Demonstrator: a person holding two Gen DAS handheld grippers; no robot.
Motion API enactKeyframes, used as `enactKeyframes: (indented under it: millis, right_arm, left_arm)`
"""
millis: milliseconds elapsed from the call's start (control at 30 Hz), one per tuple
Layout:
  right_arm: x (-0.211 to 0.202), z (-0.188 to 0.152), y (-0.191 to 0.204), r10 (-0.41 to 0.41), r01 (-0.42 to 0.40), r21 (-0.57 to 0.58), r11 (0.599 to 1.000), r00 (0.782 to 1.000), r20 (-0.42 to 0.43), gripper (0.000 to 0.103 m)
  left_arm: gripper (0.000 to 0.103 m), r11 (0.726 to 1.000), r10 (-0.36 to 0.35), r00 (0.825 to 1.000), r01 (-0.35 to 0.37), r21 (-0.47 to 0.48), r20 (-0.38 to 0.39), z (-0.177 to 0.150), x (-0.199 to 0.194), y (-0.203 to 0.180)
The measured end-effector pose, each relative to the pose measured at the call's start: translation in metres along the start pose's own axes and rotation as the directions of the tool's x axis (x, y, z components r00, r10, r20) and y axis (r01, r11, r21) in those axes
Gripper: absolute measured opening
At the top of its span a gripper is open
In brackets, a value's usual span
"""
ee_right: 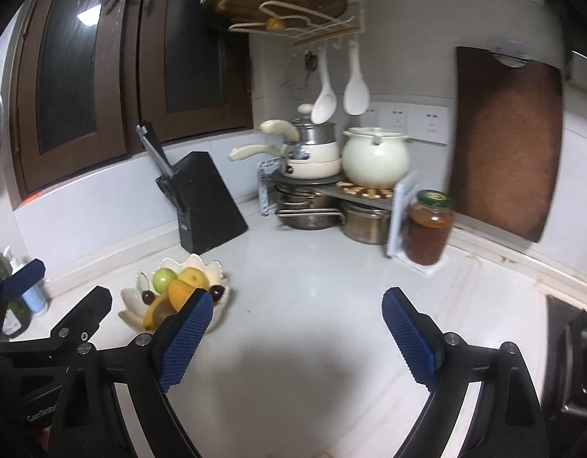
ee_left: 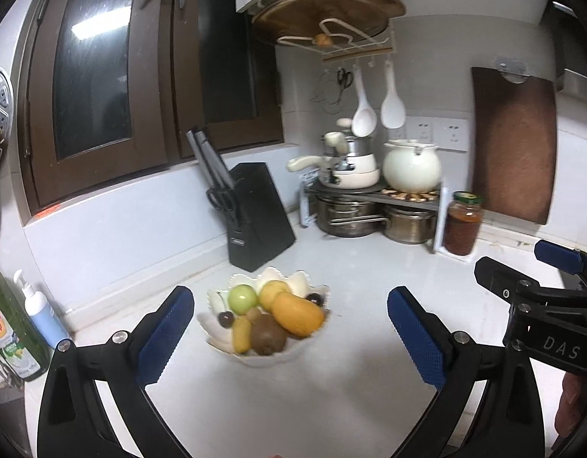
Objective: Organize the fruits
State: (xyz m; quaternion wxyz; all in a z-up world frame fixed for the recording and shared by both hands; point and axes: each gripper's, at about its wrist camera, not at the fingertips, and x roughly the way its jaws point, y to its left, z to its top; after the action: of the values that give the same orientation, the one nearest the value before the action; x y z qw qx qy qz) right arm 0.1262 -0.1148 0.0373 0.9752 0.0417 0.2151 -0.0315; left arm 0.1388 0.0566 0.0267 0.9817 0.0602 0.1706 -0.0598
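Hovering: left gripper and right gripper, both spread wide, nothing between the pads.
Fruit bowl: white, on countertop, 12 o'clock of the left claw, 10 o'clock of the right.
Contents: mango, green apple, kiwi, cherries, heaped together.
Judgement: sorting looks finished; claws free because nothing remains loose.

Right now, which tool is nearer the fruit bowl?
Left. The left tool frames the fruit bowl just ahead; the right tool sits off to the bowl's right side.
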Motion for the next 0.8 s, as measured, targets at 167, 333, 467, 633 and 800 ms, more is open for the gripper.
enactKeyframes:
  millis: [167,333,467,633,800]
  right_arm:
    - [-0.036,-0.015,-0.027,-0.012,0.012,0.025,1.000,1.000,0.002,0.091]
    - [-0.074,-0.031,-0.050,-0.040,0.039,0.039,0.998,0.999,0.015,0.091]
    - [-0.104,-0.044,-0.067,-0.057,0.056,0.051,0.997,0.998,0.017,0.091]
    - [-0.134,-0.057,-0.082,-0.075,0.073,0.054,0.996,0.997,0.027,0.091]
    - [-0.156,-0.064,-0.093,-0.073,0.071,0.058,0.996,0.997,0.033,0.091]
  left_arm:
    - [0.103,1.000,-0.022,1.000,0.022,0.004,0.002,-0.008,-0.035,-0.026]
    - [0.103,1.000,-0.030,1.000,0.030,0.010,0.000,-0.018,-0.068,-0.048]
    - [0.103,0.999,-0.047,0.999,0.047,0.011,0.003,-0.026,-0.093,-0.061]
    - [0.103,0.999,-0.042,0.999,0.042,0.026,0.015,-0.035,-0.120,-0.076]
    - [0.103,0.999,-0.035,0.999,0.035,0.030,0.022,-0.040,-0.143,-0.087]
